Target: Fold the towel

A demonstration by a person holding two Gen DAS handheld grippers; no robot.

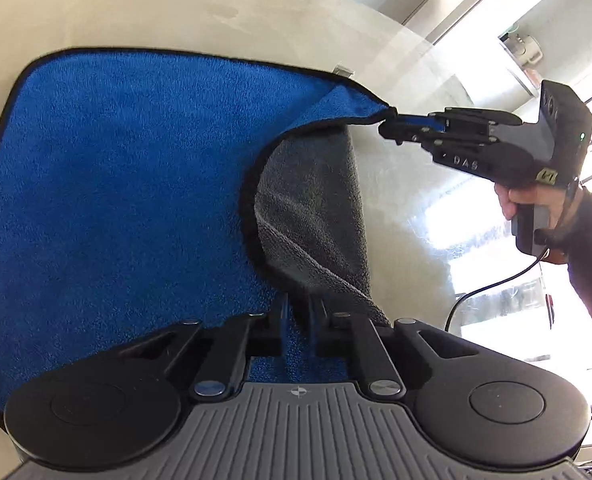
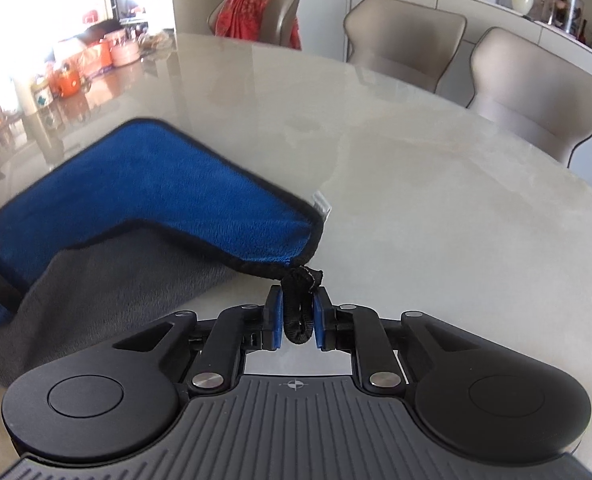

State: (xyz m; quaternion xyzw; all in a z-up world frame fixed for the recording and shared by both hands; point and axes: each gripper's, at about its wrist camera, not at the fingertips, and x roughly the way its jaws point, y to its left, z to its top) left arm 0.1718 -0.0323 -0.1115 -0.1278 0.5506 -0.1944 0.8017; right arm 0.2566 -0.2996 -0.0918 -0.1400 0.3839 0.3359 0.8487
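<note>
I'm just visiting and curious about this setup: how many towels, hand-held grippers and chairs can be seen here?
Towels: 1, the blue-and-grey towel
Hand-held grippers: 2, the left hand-held gripper and the right hand-held gripper, each shut on the towel's edge
Chairs: 3, one draped in red cloth, two bare
Total: 6

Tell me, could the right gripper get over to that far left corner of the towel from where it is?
Probably not yet. The right gripper is shut on the towel's black hem, so it is busy. Otherwise the way looks free: only flat blue towel and bare table lie between it and the far corner.
</note>
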